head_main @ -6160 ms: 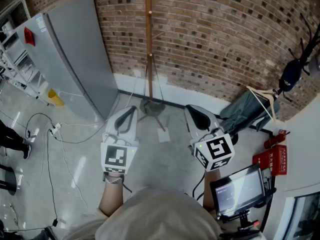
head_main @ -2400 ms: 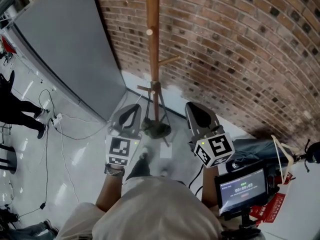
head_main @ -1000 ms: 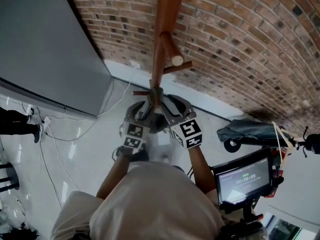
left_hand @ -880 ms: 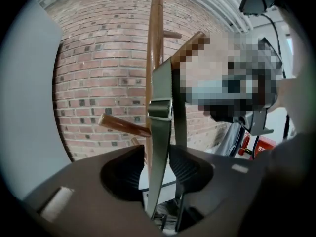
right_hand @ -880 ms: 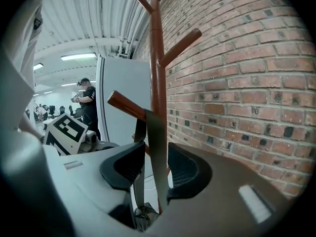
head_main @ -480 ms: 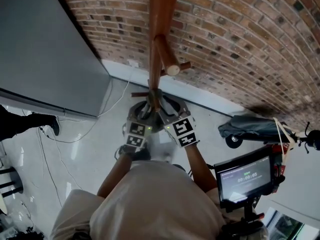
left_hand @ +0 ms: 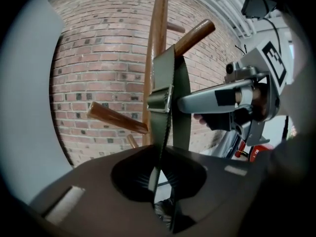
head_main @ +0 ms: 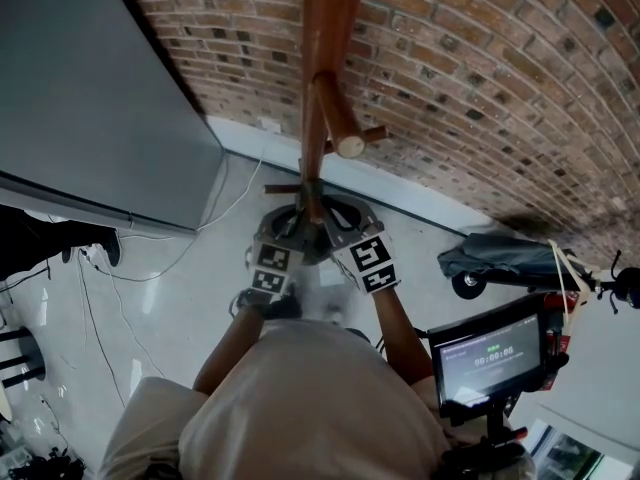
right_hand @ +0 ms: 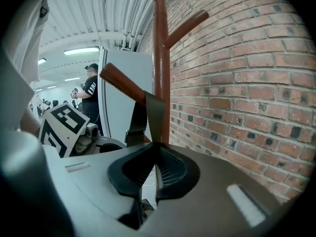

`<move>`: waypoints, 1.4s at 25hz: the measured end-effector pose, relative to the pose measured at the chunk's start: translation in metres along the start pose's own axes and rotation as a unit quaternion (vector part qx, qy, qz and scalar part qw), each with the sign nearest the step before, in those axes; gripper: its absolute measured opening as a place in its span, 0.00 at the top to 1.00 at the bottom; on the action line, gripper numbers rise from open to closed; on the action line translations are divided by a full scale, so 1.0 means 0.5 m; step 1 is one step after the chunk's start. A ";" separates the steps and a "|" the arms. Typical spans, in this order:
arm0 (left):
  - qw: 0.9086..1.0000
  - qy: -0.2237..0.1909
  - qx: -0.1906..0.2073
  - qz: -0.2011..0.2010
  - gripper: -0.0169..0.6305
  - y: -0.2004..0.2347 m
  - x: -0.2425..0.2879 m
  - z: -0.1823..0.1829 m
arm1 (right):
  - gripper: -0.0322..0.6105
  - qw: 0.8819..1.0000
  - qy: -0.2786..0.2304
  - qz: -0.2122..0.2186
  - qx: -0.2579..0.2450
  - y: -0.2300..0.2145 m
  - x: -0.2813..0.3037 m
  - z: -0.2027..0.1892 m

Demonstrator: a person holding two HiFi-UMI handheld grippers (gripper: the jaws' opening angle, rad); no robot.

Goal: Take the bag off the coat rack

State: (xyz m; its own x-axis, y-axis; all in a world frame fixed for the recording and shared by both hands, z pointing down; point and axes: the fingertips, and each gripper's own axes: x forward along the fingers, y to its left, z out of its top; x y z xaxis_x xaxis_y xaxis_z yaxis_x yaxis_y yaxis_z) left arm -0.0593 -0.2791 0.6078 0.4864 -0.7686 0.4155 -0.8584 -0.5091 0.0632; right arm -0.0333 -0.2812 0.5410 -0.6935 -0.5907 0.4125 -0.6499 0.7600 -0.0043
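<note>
A wooden coat rack [head_main: 322, 58] stands against the brick wall, with one peg [head_main: 338, 118] pointing toward me. The dark olive bag [head_main: 312, 240] hangs low by the pole, mostly hidden behind both grippers. Its strap [left_hand: 163, 98] loops over the peg [left_hand: 195, 33] and runs down between the jaws of my left gripper [left_hand: 159, 181], which are closing and pinch it. In the right gripper view the strap's other side [right_hand: 153, 110] drops from the peg [right_hand: 123, 85] into my right gripper [right_hand: 153, 177], also closing onto it. In the head view, the left gripper [head_main: 283, 230] and right gripper [head_main: 335, 230] sit side by side.
A grey panel [head_main: 100, 98] leans at the left and the brick wall [head_main: 480, 88] runs behind the rack. Cables [head_main: 120, 298] lie on the floor. A wheeled cart [head_main: 500, 258] and a small screen [head_main: 490, 353] are at the right. A person [right_hand: 91, 93] stands far off.
Over the last seconds both grippers came in from apart to meet under the peg at the strap. In the last half second the right gripper shifted slightly right.
</note>
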 end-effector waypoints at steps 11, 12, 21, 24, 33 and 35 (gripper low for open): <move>1.000 0.013 -0.023 -0.009 0.95 -0.004 -0.021 -0.007 | 0.94 0.998 -0.014 0.020 0.063 -0.006 -0.018 0.003; 1.000 0.012 -0.028 -0.008 0.95 -0.001 -0.023 -0.006 | 0.94 0.997 -0.016 0.020 0.067 -0.008 -0.020 0.005; 0.999 0.012 -0.036 -0.005 0.95 0.009 -0.045 0.002 | 0.94 0.996 -0.033 0.016 0.085 -0.021 -0.041 0.023; 0.999 0.011 -0.034 -0.002 0.95 0.014 -0.055 0.009 | 0.94 0.995 -0.039 0.016 0.087 -0.021 -0.050 0.032; 1.000 -0.001 -0.031 -0.001 0.95 0.014 -0.081 0.055 | 0.94 0.993 -0.071 0.017 0.098 -0.031 -0.090 0.070; 1.000 -0.009 -0.030 0.001 0.95 0.017 -0.091 0.072 | 0.94 0.992 -0.083 0.017 0.096 -0.030 -0.100 0.086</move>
State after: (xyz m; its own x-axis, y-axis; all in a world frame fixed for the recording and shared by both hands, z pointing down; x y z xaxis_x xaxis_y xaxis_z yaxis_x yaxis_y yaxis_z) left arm -0.0827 -0.2624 0.5568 0.4868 -0.7770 0.3991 -0.8674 -0.4839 0.1161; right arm -0.0019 -0.2746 0.4813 -0.7467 -0.6146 0.2545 -0.6620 0.7238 -0.1945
